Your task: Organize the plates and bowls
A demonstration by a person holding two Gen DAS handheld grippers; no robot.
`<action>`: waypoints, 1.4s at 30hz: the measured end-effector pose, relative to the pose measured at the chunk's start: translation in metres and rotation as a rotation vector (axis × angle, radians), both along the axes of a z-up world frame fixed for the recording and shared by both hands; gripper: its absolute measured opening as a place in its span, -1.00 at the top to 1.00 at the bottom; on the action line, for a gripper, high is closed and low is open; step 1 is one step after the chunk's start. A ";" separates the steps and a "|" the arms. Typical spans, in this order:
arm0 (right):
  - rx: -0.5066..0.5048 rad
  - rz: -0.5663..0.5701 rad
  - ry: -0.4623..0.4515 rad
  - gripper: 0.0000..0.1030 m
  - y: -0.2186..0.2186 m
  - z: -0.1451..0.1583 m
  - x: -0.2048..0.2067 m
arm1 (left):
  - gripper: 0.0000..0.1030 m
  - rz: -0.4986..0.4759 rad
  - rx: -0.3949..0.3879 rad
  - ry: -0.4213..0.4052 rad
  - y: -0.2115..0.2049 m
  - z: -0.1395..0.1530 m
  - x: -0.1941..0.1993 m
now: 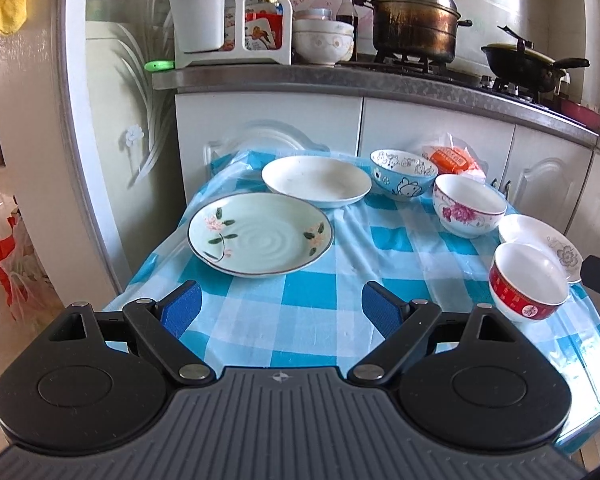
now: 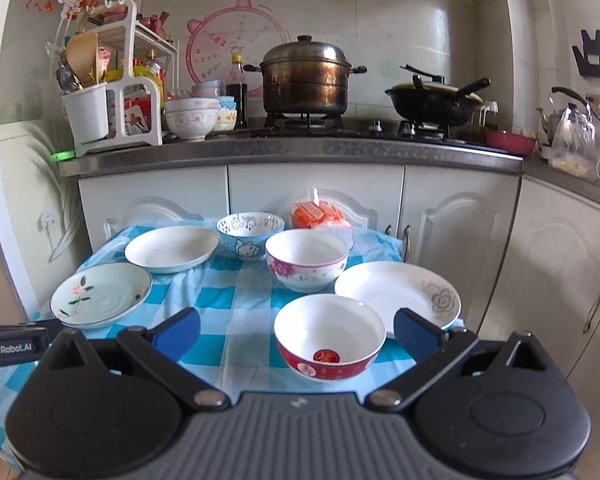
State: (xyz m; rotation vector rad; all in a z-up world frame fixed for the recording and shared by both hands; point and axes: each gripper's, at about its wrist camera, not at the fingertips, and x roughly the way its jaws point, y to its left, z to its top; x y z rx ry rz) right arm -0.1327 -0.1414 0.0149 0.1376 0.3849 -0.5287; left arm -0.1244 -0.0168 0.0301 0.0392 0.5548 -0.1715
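Nearest: red bowl [image 2: 330,338], right between the wide-apart fingers of the right gripper [image 2: 297,330], empty. Left gripper [image 1: 281,308] likewise spread and empty, green plate [image 1: 261,234] just ahead and left. Further back on the checked cloth [image 1: 312,300]: white plate [image 2: 172,249], blue bowl [image 2: 250,234], pink bowl [image 2: 306,258], grey-flower plate [image 2: 398,294]. Readable: "GenRobot.AI" on the left gripper's side.

Daylit kitchen — white cabinets [image 2: 316,196] under a grey counter [image 2: 292,156], tiled wall [image 2: 420,28] behind.
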 end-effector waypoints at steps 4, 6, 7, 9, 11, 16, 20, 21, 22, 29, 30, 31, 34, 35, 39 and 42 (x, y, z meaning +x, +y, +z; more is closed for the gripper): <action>0.026 -0.004 0.002 -0.98 -0.003 -0.008 0.004 | -1.00 0.002 0.006 0.015 0.000 -0.006 0.006; 0.027 -0.007 0.001 -0.98 -0.002 -0.011 0.007 | -1.00 0.001 0.006 0.026 0.000 -0.010 0.009; 0.024 -0.008 0.002 -0.98 -0.002 -0.013 0.008 | -1.00 0.001 0.006 0.031 0.000 -0.012 0.011; 0.017 -0.005 0.011 -0.98 0.000 -0.018 0.011 | -1.00 0.001 0.005 0.041 0.000 -0.016 0.014; 0.017 0.001 0.025 -0.98 0.000 -0.023 0.014 | -1.00 -0.001 0.003 0.055 0.001 -0.021 0.018; 0.046 0.044 0.026 -0.98 0.000 -0.032 0.021 | -1.00 0.003 -0.007 0.078 0.004 -0.030 0.027; 0.051 0.083 0.025 -0.98 0.001 -0.039 0.026 | -1.00 0.012 -0.034 0.102 0.012 -0.038 0.037; 0.047 0.093 0.025 -0.98 0.001 -0.041 0.027 | -1.00 0.015 -0.045 0.107 0.014 -0.040 0.040; 0.038 0.092 0.026 -0.98 0.000 -0.042 0.027 | -1.00 0.018 -0.056 0.111 0.017 -0.041 0.042; 0.116 0.048 0.033 -0.98 -0.020 -0.056 0.032 | -1.00 0.026 -0.110 0.097 0.031 -0.042 0.060; 0.120 0.055 0.030 -0.98 -0.021 -0.056 0.033 | -1.00 0.035 -0.121 0.090 0.036 -0.040 0.063; 0.119 0.063 0.027 -0.98 -0.021 -0.056 0.034 | -1.00 0.044 -0.133 0.084 0.041 -0.039 0.067; 0.113 0.074 0.008 -0.98 -0.023 -0.053 0.034 | -1.00 0.090 -0.176 0.071 0.058 -0.035 0.078; 0.112 0.076 0.000 -0.98 -0.025 -0.052 0.033 | -1.00 0.098 -0.191 0.069 0.063 -0.035 0.082; 0.113 0.042 -0.028 -0.98 -0.038 -0.052 0.028 | -1.00 0.095 -0.220 0.056 0.068 -0.031 0.089; 0.155 -0.018 -0.037 -0.98 -0.058 -0.057 0.022 | -1.00 0.037 -0.225 0.050 0.056 -0.029 0.088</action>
